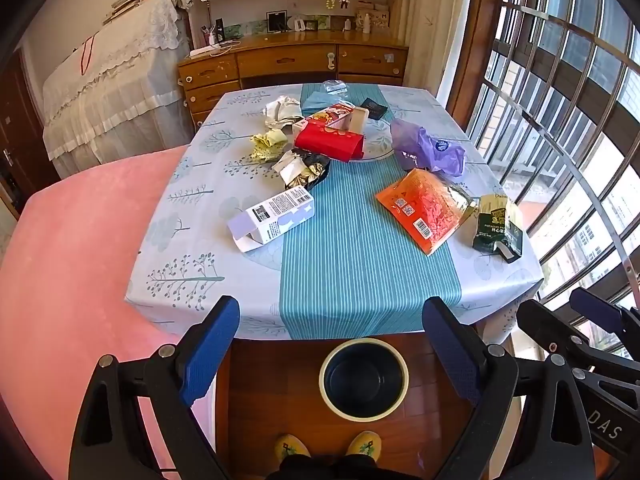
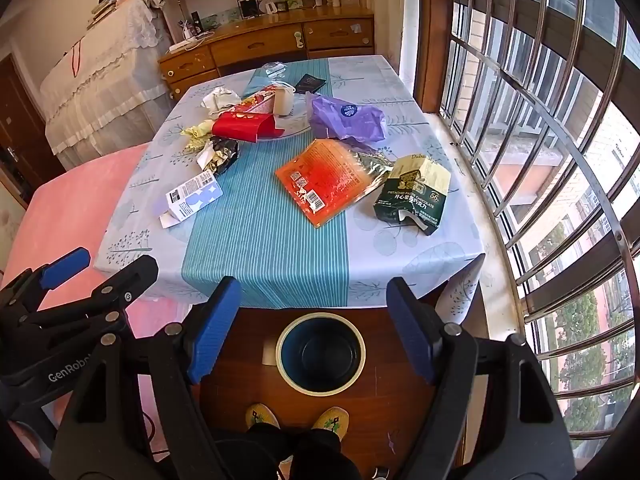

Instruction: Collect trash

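Observation:
Trash lies scattered over the table: a white carton, an orange foil pouch, a green chocolate packet, a purple bag, a red box and crumpled wrappers. A dark round bin stands on the floor below the table's near edge. My left gripper and right gripper both hang open above the bin, short of the table, nothing between the fingers.
A pink bed lies left of the table. A barred window runs along the right. A wooden desk with drawers stands behind the table. The person's yellow slippers stand on the wooden floor beside the bin.

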The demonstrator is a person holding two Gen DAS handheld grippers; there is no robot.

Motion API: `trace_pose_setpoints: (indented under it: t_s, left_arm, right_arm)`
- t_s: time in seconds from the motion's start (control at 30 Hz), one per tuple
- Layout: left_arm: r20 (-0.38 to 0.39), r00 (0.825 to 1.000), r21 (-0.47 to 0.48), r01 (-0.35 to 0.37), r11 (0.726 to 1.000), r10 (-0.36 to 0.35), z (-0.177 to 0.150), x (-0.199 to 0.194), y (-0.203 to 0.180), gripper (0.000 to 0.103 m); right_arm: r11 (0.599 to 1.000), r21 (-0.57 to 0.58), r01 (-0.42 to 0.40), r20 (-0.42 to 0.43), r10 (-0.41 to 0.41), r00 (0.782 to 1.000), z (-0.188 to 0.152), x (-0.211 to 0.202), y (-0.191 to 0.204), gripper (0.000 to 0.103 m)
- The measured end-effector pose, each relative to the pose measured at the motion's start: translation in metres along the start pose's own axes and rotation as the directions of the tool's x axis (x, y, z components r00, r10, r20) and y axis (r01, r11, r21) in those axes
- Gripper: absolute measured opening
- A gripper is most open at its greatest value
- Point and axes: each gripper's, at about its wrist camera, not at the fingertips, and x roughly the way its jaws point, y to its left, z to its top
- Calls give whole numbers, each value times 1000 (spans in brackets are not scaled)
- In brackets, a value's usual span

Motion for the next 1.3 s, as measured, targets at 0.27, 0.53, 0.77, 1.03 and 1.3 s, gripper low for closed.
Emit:
trace_pose_setpoints:
  t_s: [0.27, 0.53, 0.77, 1.03, 1.3]
  left_arm:
    - [10, 1000, 5, 7, 1000, -7, 2, -9, 2, 90]
    - [14, 1000, 4, 4, 1000, -4, 3, -12, 0, 90]
    - [16, 1000, 5, 6, 1000, -7, 2, -12, 0, 90]
    - [18, 1000, 3, 6, 1000, -6, 2, -12, 0, 90]
    - [25, 1000, 2, -2, 1000, 1, 5, -18, -1, 90]
  right_arm:
    - [1000, -2, -1, 3, 1, 1000, 0, -1, 0, 74]
    - [1000, -1, -3, 4, 3, 1000, 0, -2, -1, 74]
    - [1000, -1, -4, 6, 4, 1000, -1, -2, -1, 74]
    - [1000, -2, -5, 7, 5, 1000, 0, -1, -2, 74]
    - [1000, -1, -7, 8, 7, 1000, 2, 0, -2, 74]
